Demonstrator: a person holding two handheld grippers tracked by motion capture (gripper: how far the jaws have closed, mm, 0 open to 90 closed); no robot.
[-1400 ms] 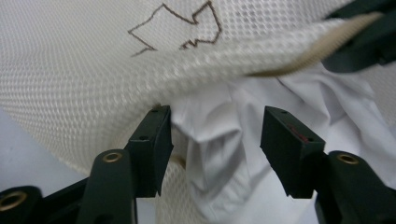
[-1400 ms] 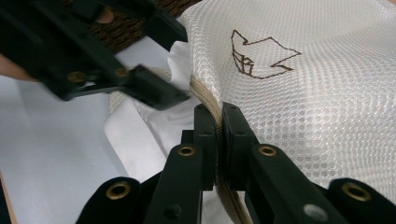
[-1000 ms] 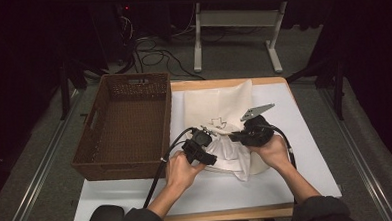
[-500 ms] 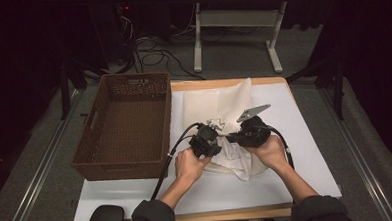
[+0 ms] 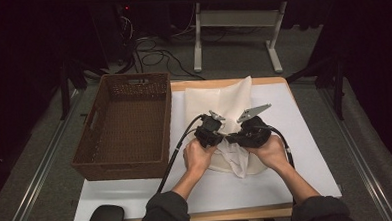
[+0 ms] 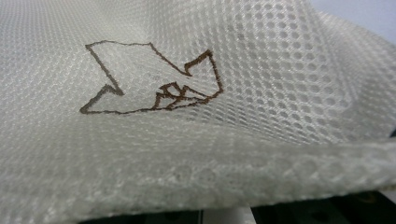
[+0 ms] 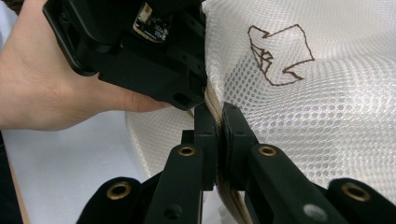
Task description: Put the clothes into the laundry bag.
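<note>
The white mesh bag (image 5: pixel 230 139) lies mid-table on the white sheet (image 5: pixel 305 135), right of the wicker basket (image 5: pixel 122 123). The right gripper (image 7: pixel 217 122) is clamped on its tan edge band; the left gripper (image 5: pixel 211 135), jaws just closed, pinches the mesh alongside. Both grips should be kept firm and the bag lifted evenly.

Basket (image 5: pixel 122 121) left of mesh bag (image 5: pixel 228 101) (both on table (image 5: pixel 306 150)).
</note>
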